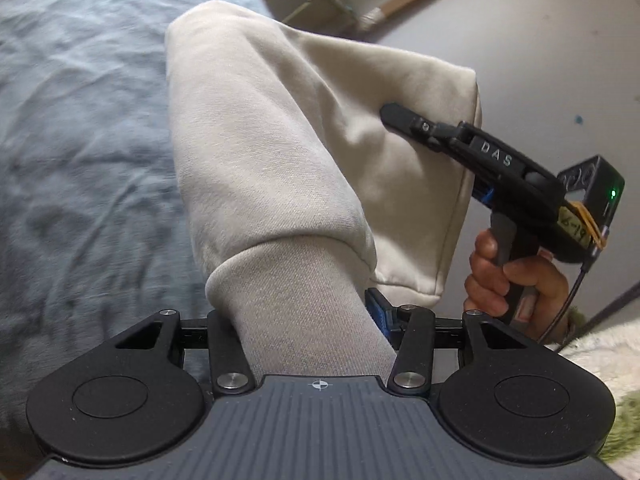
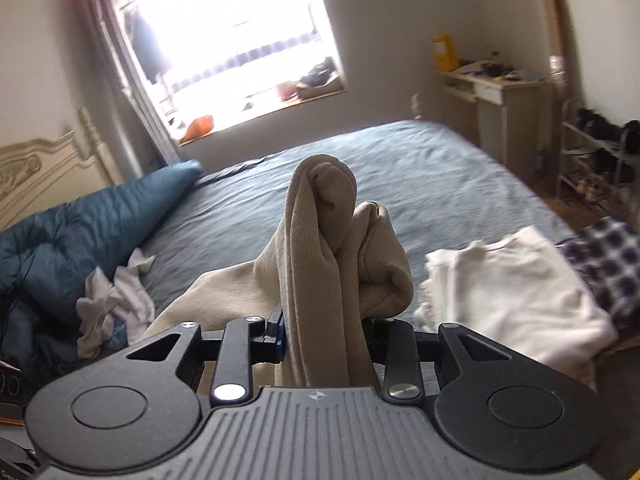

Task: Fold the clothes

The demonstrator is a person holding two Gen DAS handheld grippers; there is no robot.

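At the bottom centre of the left wrist view, your left gripper [image 1: 304, 320] has its jaws partly closed on the ribbed hem of a cream sweatshirt [image 1: 280, 152], which fills the gap between the fingers, with a blue pad [image 1: 378, 312] showing at the right-hand finger. From that pinch the cloth rises up the middle of the frame as a broad, softly creased panel and hangs clear of the blue-grey bedspread [image 1: 80, 140], which takes up the whole left side. At the right edge your right gripper [image 1: 404, 118] reaches in from the right, its black fingers lying against the sweatshirt's far edge; from this angle you cannot tell how wide its jaws stand. Your right hand [image 1: 508, 280] wraps the grip below it, at lower right. A pale floor and a wooden stick lie in the upper right. In the lower centre of the right wrist view, your right gripper [image 2: 324, 340] is closed partway on a thick bunch of the same sweatshirt [image 2: 320, 248], the fabric packed between the fingers and standing up from them in two rounded folds, with more of it falling away to the lower left. Behind it the bedspread [image 2: 400, 168] stretches across the middle of the frame. A dark blue quilt [image 2: 80, 232] lies heaped at the left with a crumpled white cloth [image 2: 112, 300] beside it. A folded white garment [image 2: 512, 292] rests at the right, next to a checked cloth [image 2: 608, 256] at the far right edge. A bright window [image 2: 224, 40] fills the upper left.
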